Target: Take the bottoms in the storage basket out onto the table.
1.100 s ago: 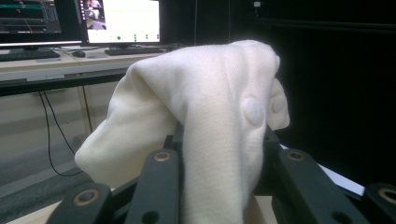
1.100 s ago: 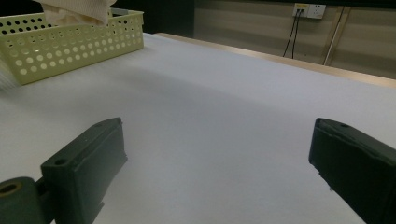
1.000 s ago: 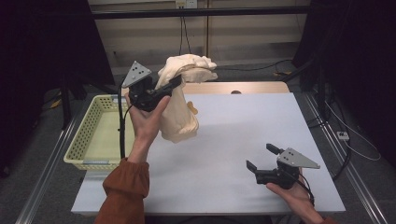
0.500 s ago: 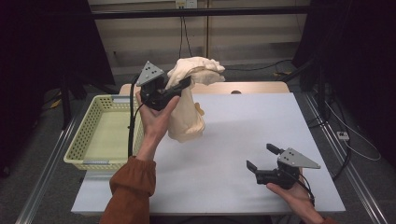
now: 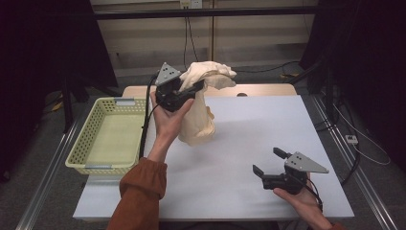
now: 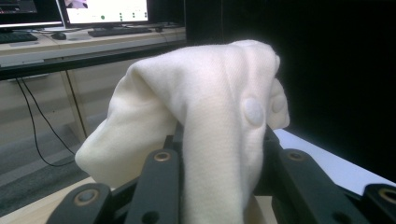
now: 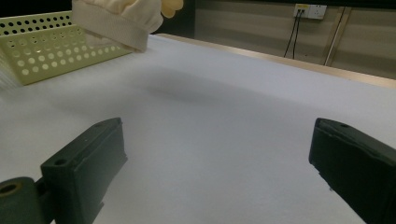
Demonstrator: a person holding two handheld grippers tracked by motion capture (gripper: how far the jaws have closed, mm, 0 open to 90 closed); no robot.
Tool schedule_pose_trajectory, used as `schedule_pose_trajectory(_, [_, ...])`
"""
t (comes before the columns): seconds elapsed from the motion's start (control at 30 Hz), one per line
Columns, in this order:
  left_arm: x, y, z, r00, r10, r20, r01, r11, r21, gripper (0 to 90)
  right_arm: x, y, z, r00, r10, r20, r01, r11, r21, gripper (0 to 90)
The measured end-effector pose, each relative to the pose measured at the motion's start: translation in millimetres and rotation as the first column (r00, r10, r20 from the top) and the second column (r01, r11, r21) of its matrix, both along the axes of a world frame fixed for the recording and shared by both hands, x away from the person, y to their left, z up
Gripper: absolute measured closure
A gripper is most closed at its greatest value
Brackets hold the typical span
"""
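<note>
A cream cloth garment (image 5: 198, 112) hangs in the air above the white table (image 5: 249, 124), its lower hem just over the surface. My left gripper (image 5: 198, 86) is shut on the bunched top of it, held up by a hand in a rust-orange sleeve. In the left gripper view the cloth (image 6: 205, 121) drapes between and over the black jaws, with a round white button on it. My right gripper (image 5: 269, 161) rests low near the table's front right with its jaws wide open and nothing between them. The right gripper view catches the garment's ribbed hem (image 7: 114, 21) at the top left.
A pale yellow-green perforated basket (image 5: 91, 139) stands at the table's left edge, with nothing inside. Cables run along the floor behind the table. Dark curtains flank both sides, and metal rails run beside the table.
My left gripper has carried the garment to the right and slightly down, away from the basket. The right gripper has stayed where it was.
</note>
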State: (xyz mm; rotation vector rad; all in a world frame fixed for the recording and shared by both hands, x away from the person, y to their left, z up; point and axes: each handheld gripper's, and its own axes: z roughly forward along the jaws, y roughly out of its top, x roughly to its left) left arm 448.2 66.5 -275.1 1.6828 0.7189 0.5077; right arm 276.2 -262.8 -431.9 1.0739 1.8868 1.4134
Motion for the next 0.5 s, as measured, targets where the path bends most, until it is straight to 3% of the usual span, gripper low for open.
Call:
schedule_pose_trajectory(0.13, [2.3, -6.2, -4.1, 0.9999, 0.000, -0.012, 0.000, 1.0000, 0.006, 70.7, 0.1, -0.1, -0.1, 1.0000, 0.001, 0.000, -0.001, 1.000, -0.001, 3.5])
schedule_pose_trajectory(0.3, [8.0, -11.8, -8.7, 0.9991, -0.001, -0.043, -0.001, 0.9994, -0.034, 70.7, -0.2, -0.3, 0.1, 1.0000, 0.001, 0.000, -0.001, 1.000, 0.000, 3.5])
schedule_pose_trajectory(0.5, [11.8, -19.2, -12.6, 0.9991, -0.014, -0.039, 0.014, 0.9998, -0.011, 70.6, -0.4, -0.4, 0.2, 1.0000, 0.002, -0.001, -0.002, 1.000, 0.002, 3.6])
